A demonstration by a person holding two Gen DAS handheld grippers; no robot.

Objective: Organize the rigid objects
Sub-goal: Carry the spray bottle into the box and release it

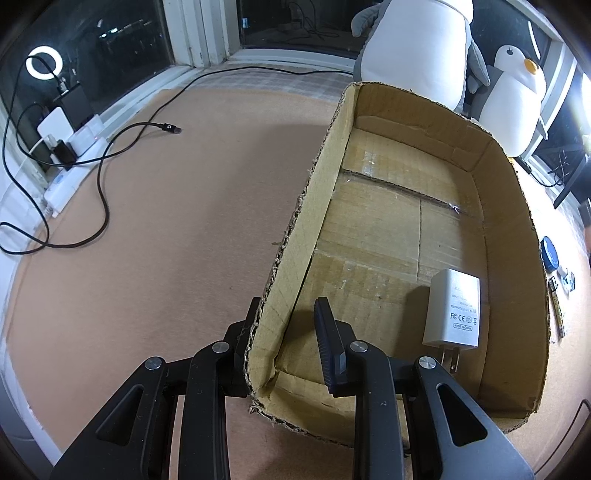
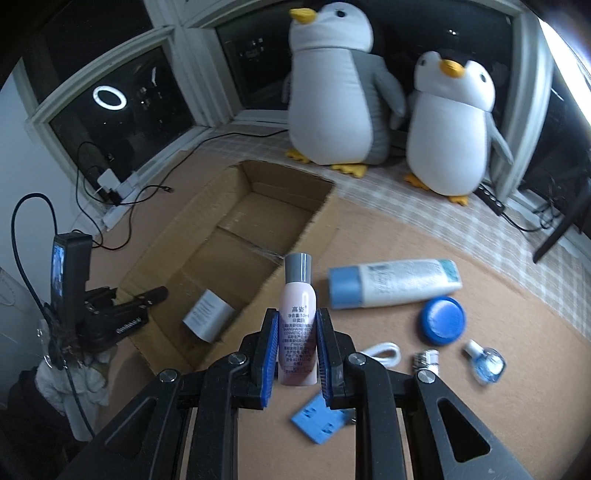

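Dark window panes [image 2: 122, 107] in white frames [image 1: 192, 33] line the far side, and a ring light's reflection [image 1: 41, 62] glows in the glass (night outside, by the look of it). Below runs a checked cloth [image 2: 436, 214] where two plush penguins [image 2: 332, 88] sit. A tan tabletop [image 1: 166, 221] spreads in front, with a black cable [image 1: 110, 147] trailing to a white power strip [image 1: 74, 155] at the left sill.

At lower right of the left wrist view, the white charger [image 1: 453, 312] reads "FC CE" and "MADE IN CHINA". At centre of the right wrist view, the pink bottle [image 2: 298, 325] reads "10ml" and "COSMETIC CO.".
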